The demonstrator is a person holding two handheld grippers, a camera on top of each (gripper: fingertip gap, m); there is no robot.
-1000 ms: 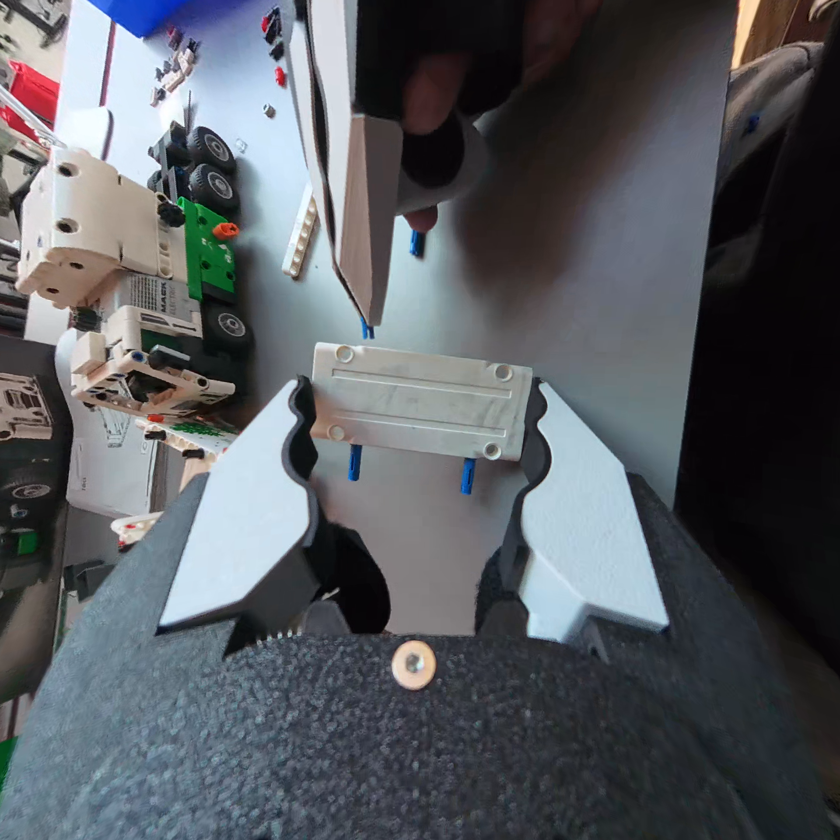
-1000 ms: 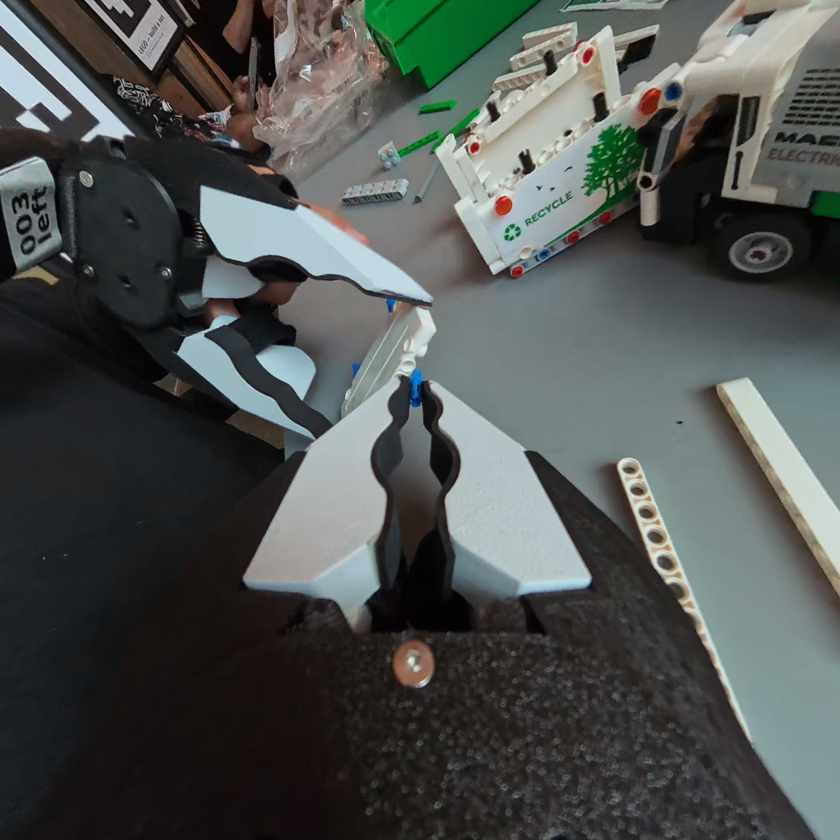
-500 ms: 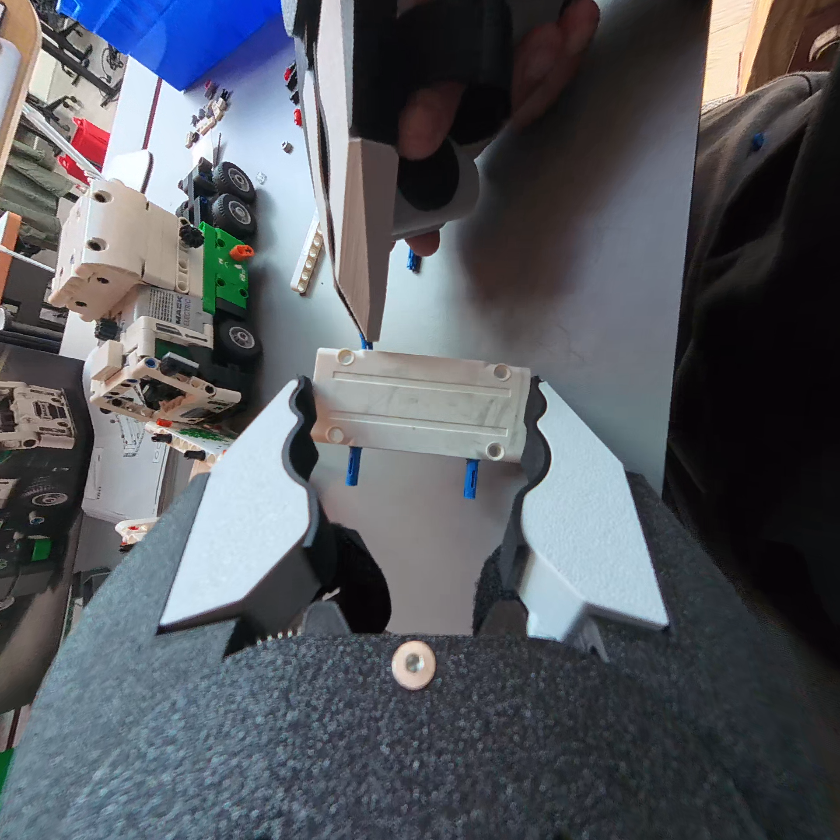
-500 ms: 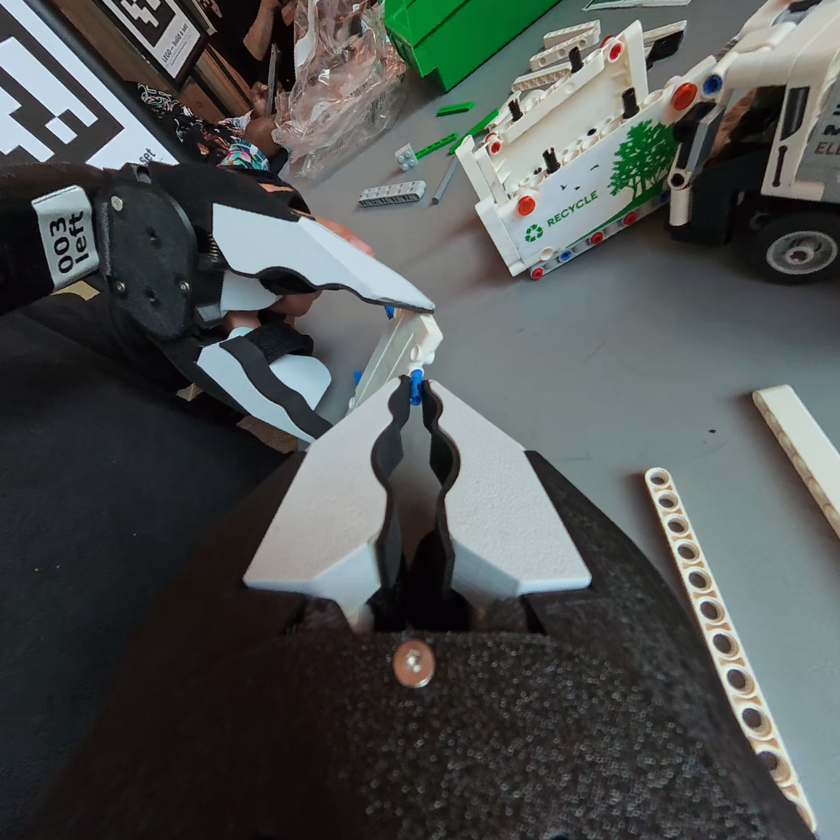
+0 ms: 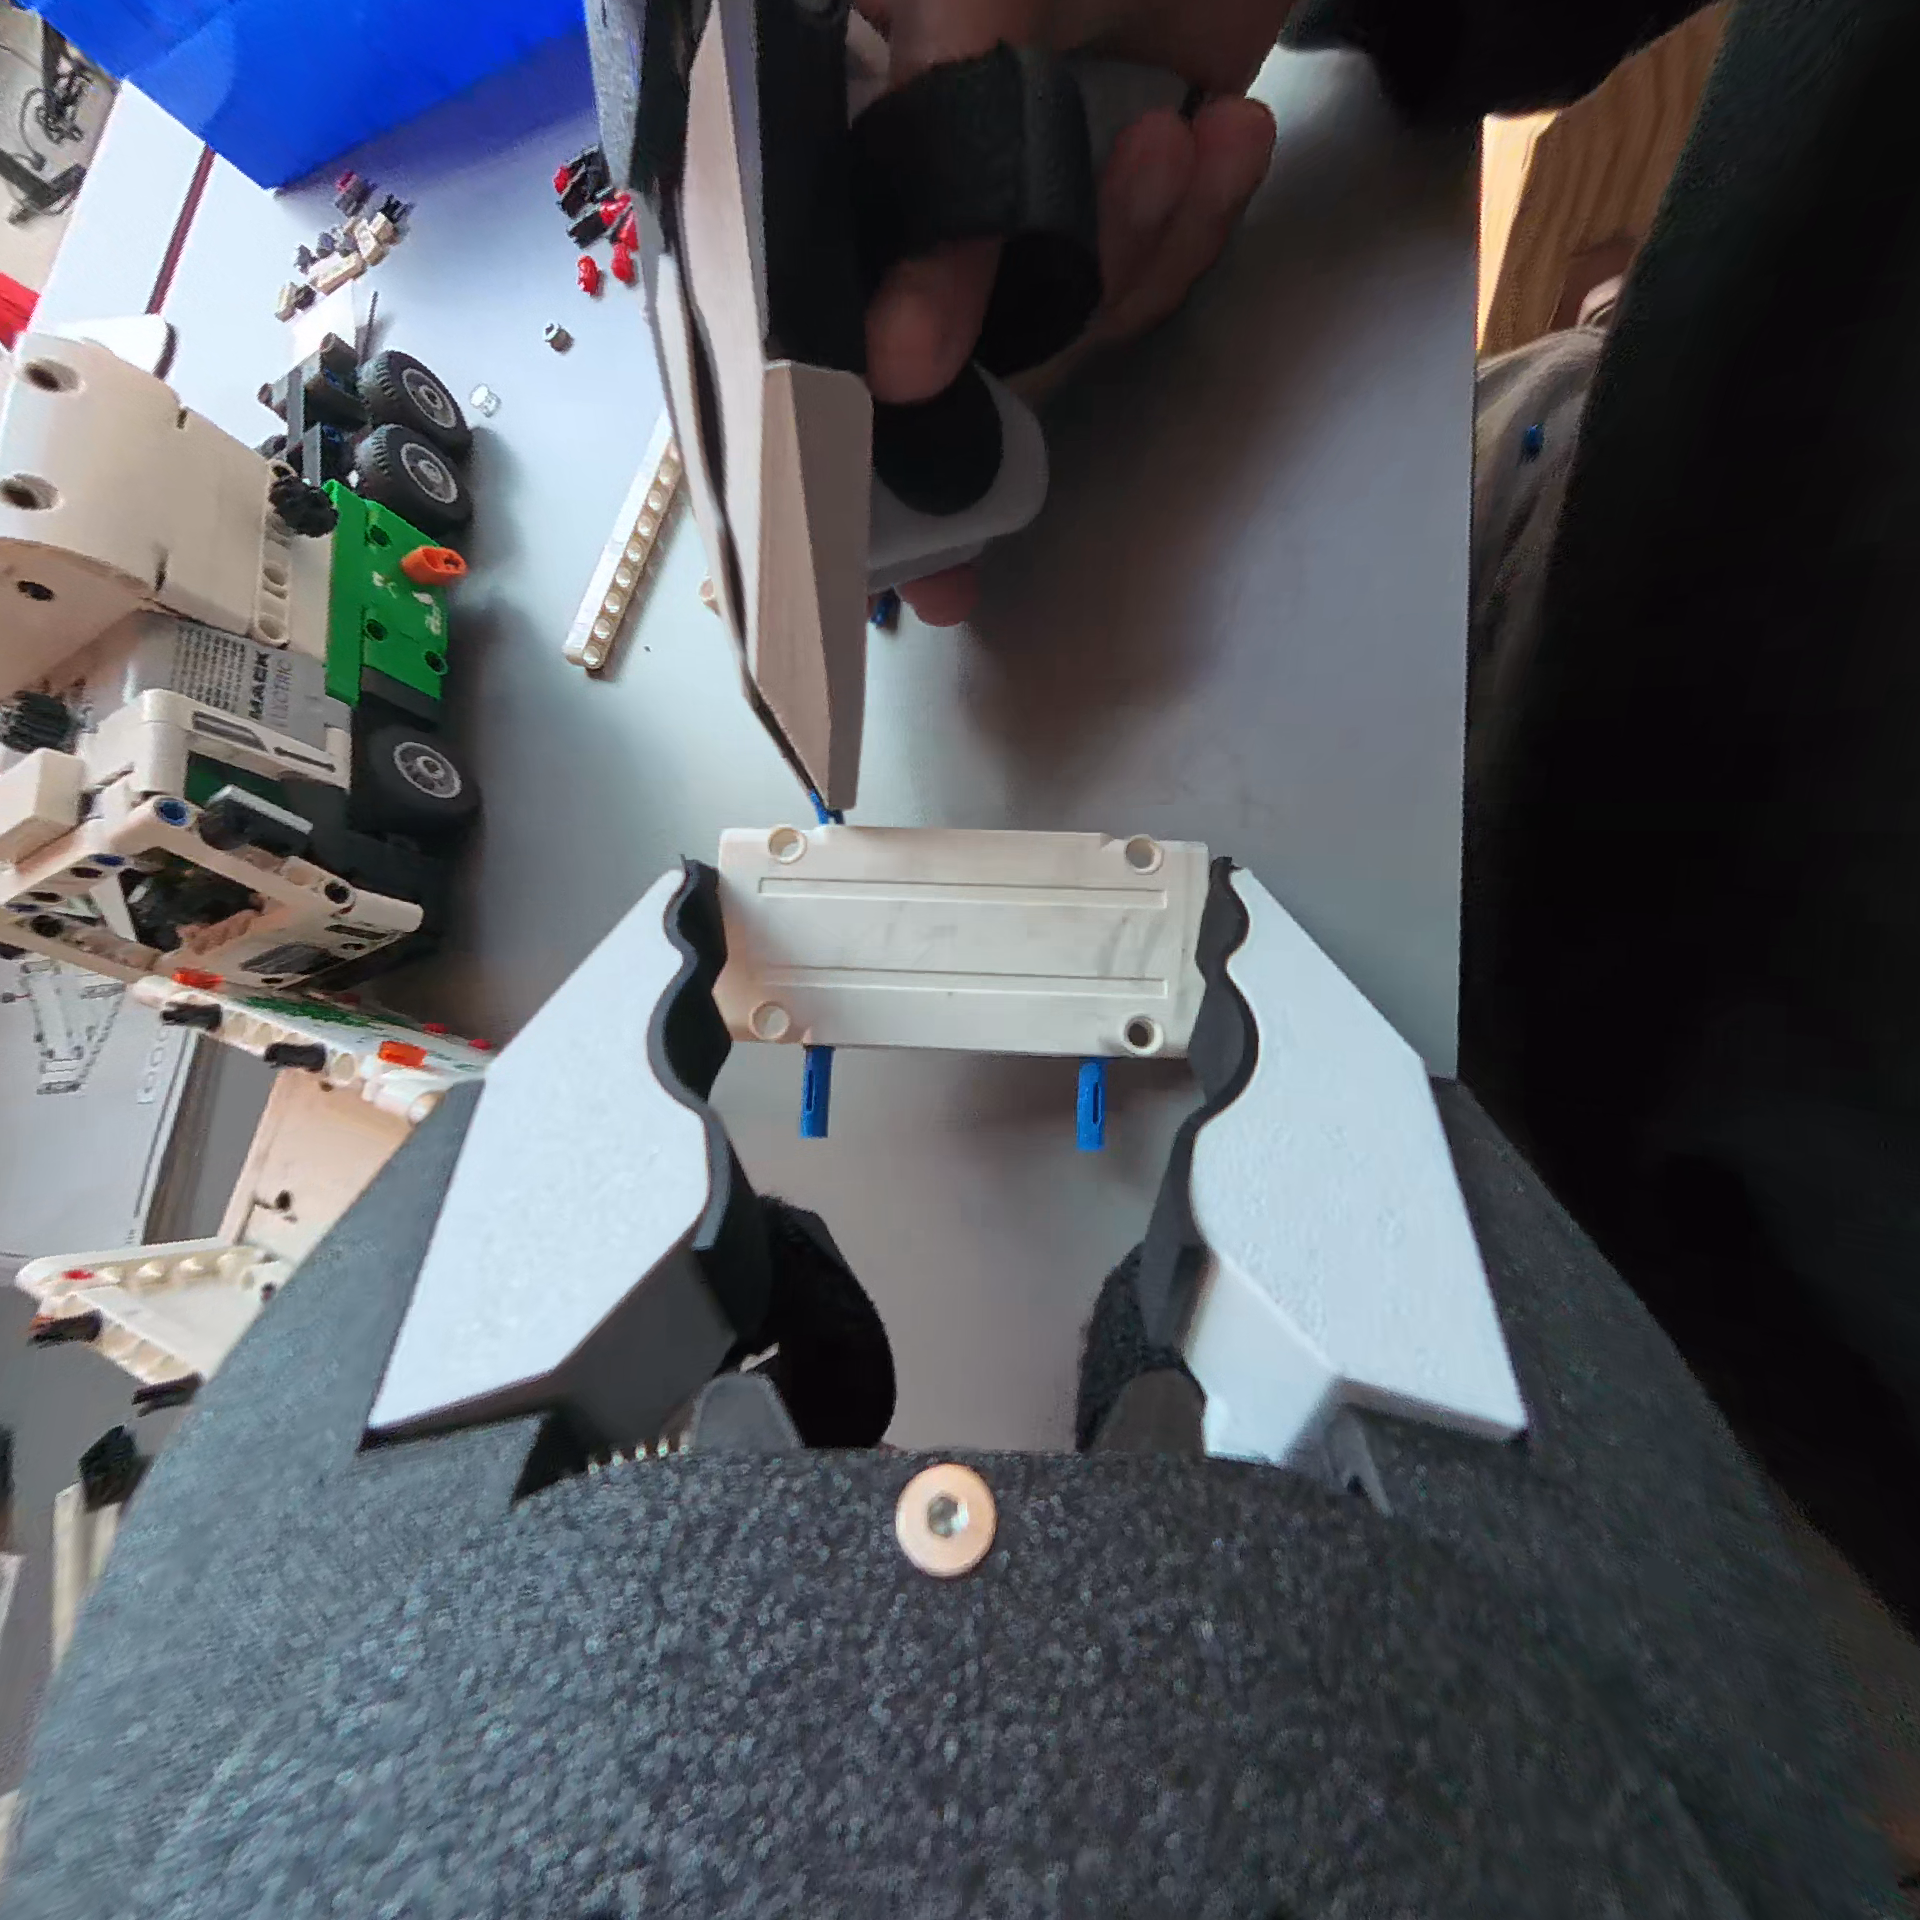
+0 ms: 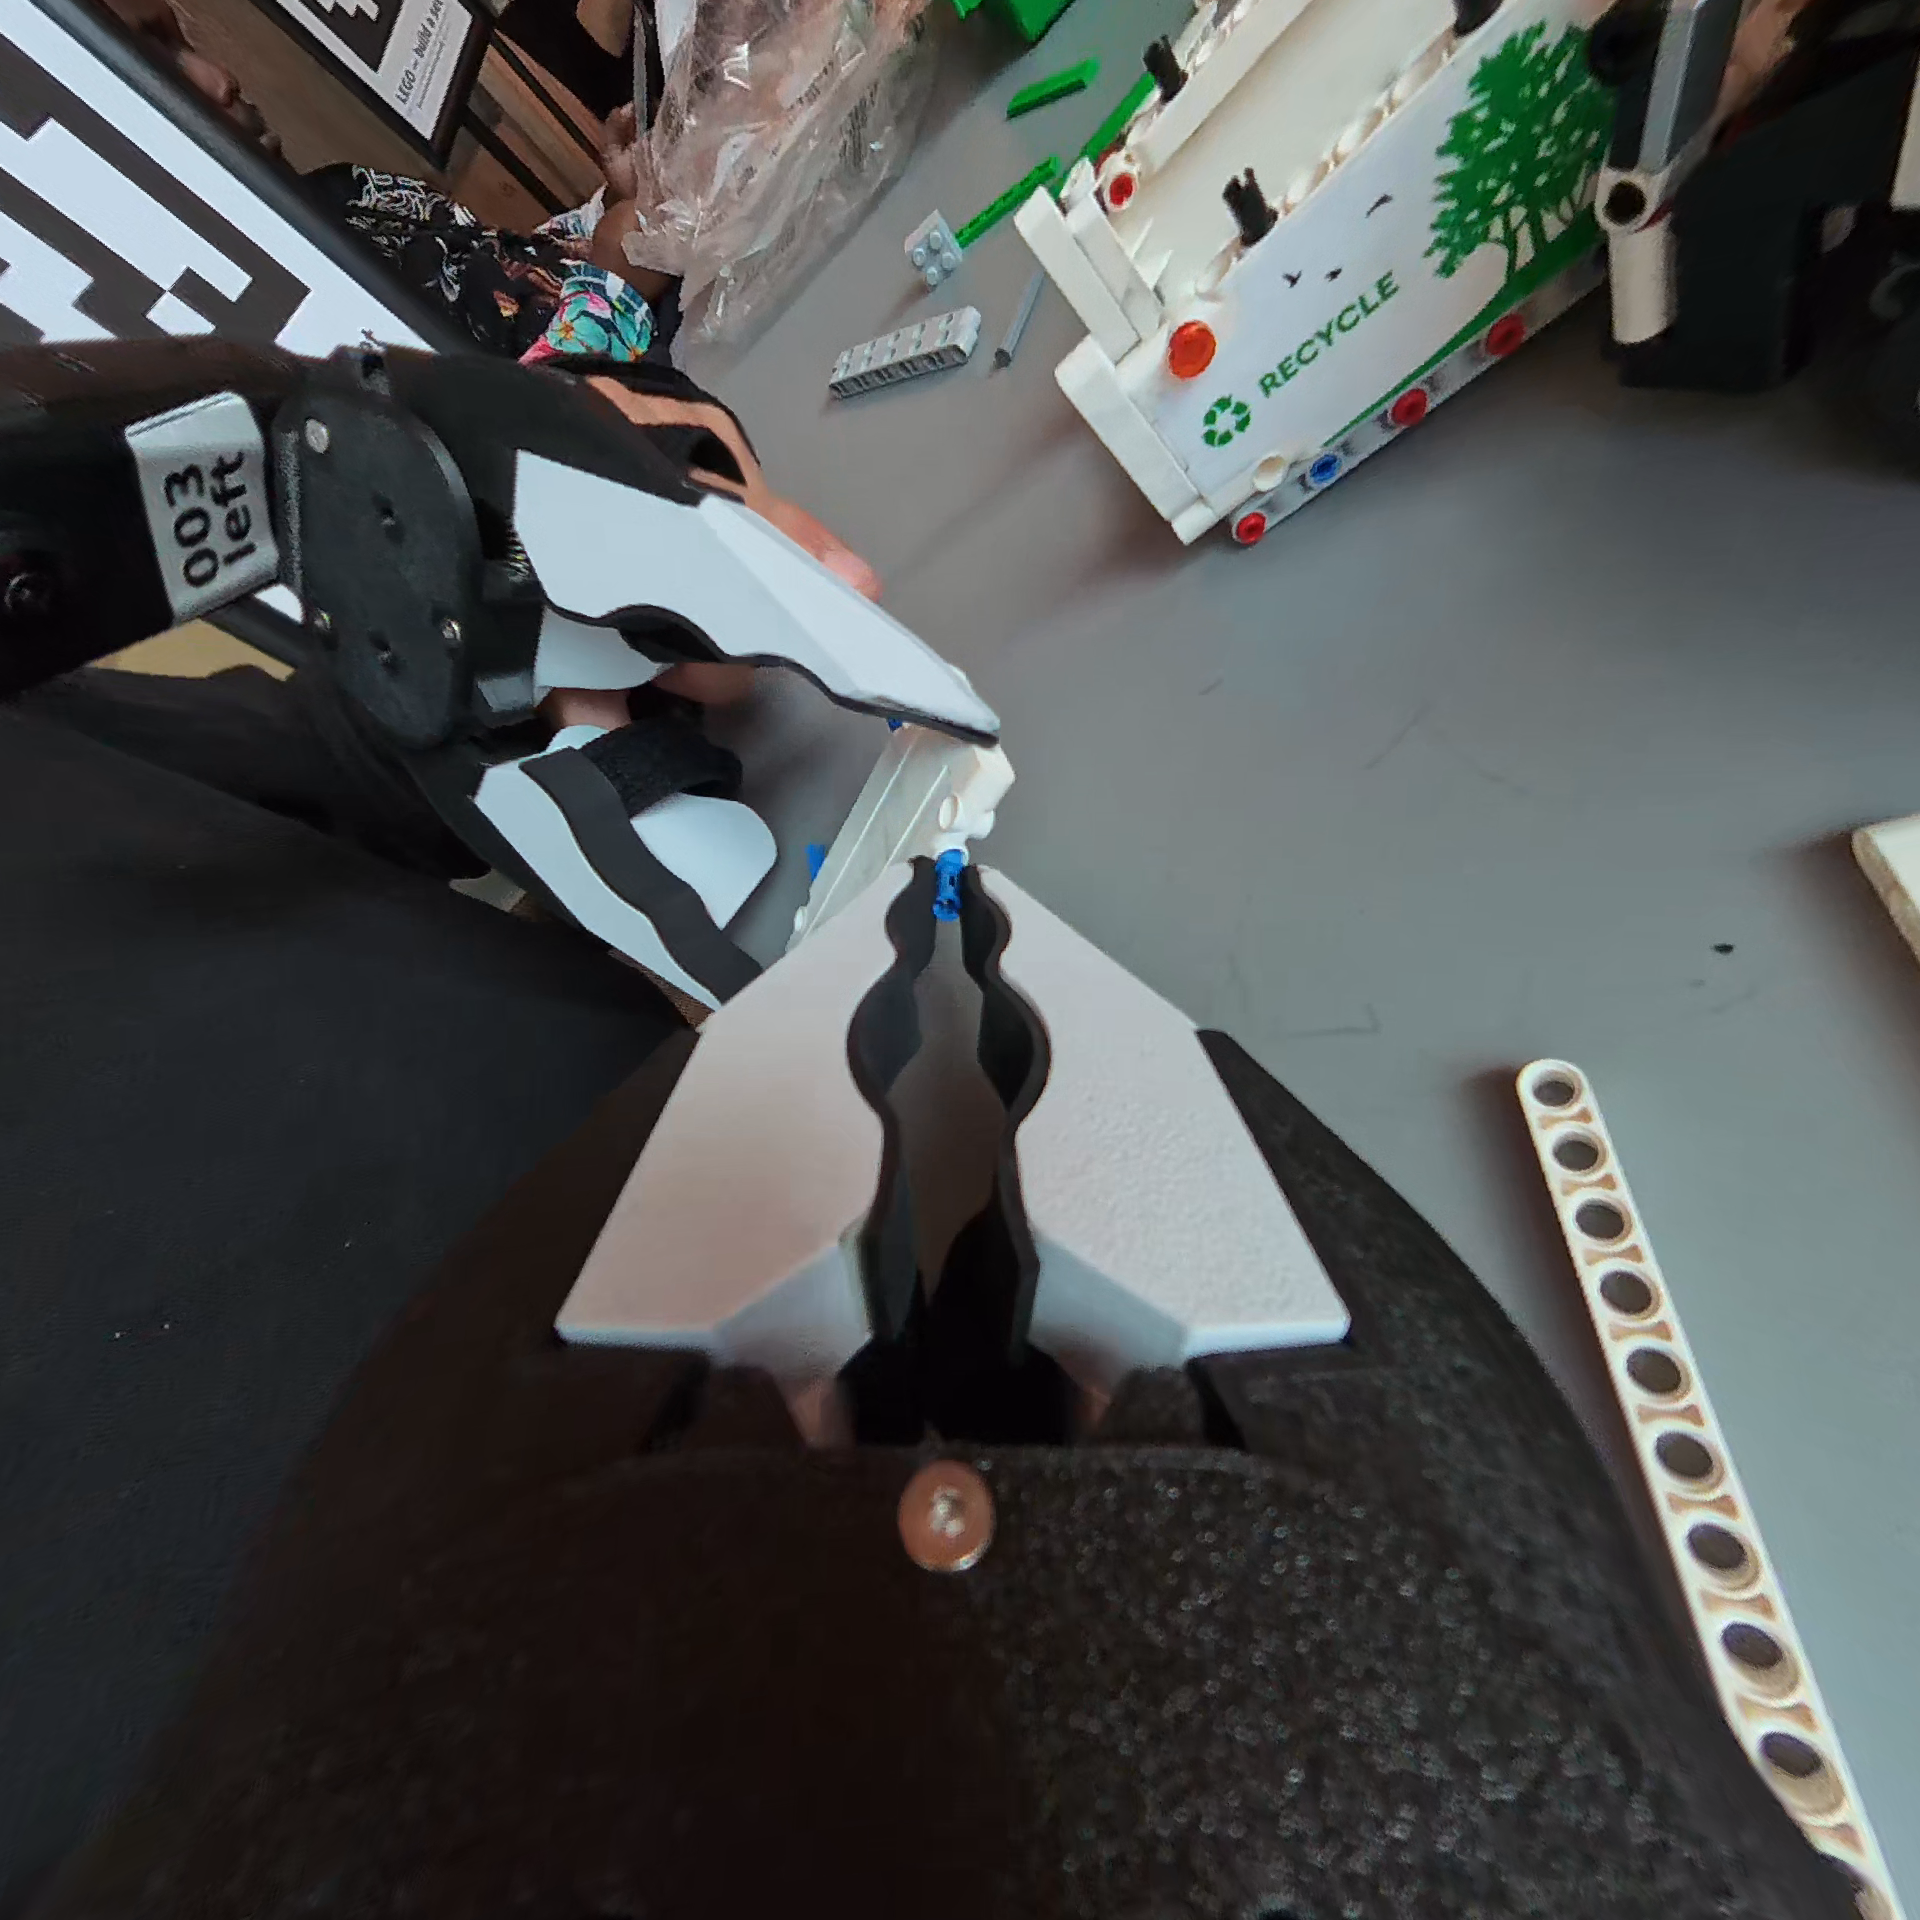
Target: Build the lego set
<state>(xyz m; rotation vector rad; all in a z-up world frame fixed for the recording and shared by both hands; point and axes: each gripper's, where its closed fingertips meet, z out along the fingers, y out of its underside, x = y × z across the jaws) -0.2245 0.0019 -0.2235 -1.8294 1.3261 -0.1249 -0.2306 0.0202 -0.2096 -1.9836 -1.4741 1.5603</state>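
My left gripper (image 5: 956, 894) is shut on a white rectangular lego panel (image 5: 961, 951), gripping it by its two short ends above the grey table. Two blue pins (image 5: 817, 1093) stick out of the panel's near edge. My right gripper (image 6: 943, 891) is shut on a small blue pin (image 6: 945, 883) and holds its tip against a corner of the panel (image 6: 914, 810). In the left wrist view the right gripper (image 5: 821, 790) comes down from above onto the panel's far left corner. In the right wrist view the left gripper (image 6: 883, 831) shows holding the panel.
A white and green lego truck (image 5: 239, 665) stands at the left, with a white box part bearing a green tree print (image 6: 1340, 281) beside it. A long white holed beam (image 6: 1683, 1455) lies on the table (image 6: 1455, 831). Small loose pieces (image 5: 597, 223) and a blue bin (image 5: 312, 73) lie farther off. My two grippers' fingertips are within a few centimetres of each other.
The left gripper with the panel and the right gripper with the pin have stayed together; both views have drifted slightly, and the pin tip sits closer against the panel's corner.
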